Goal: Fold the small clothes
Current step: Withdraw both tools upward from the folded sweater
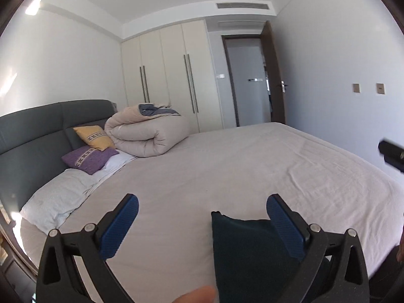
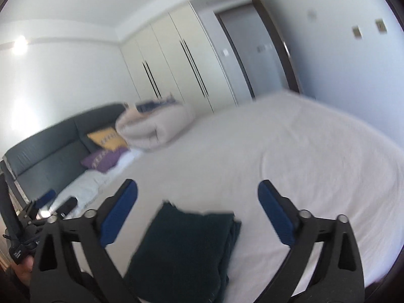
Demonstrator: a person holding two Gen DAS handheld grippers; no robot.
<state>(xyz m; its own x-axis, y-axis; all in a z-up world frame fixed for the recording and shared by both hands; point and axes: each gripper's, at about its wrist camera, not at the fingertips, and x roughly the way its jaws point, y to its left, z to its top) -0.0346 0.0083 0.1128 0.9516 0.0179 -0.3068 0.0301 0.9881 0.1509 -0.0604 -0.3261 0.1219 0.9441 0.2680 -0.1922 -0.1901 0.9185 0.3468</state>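
Observation:
A small dark teal garment (image 2: 184, 250) lies folded into a compact rectangle on the beige bed sheet (image 2: 290, 156). In the right wrist view it sits below and between my open right gripper's (image 2: 197, 189) blue pads, not touched. In the left wrist view the same garment (image 1: 250, 255) lies low, beside the right pad (image 1: 285, 227) of my open, empty left gripper (image 1: 202, 203). Part of the right gripper shows at the right edge of the left wrist view (image 1: 392, 155). The left gripper shows at the left edge of the right wrist view (image 2: 43, 207).
A rolled beige duvet (image 1: 149, 133), a yellow cushion (image 1: 94, 136), a purple cushion (image 1: 89, 157) and a white pillow (image 1: 58, 199) lie by the grey headboard (image 1: 43, 123). Cream wardrobes (image 1: 174, 75) and an open door (image 1: 276, 75) stand beyond the bed.

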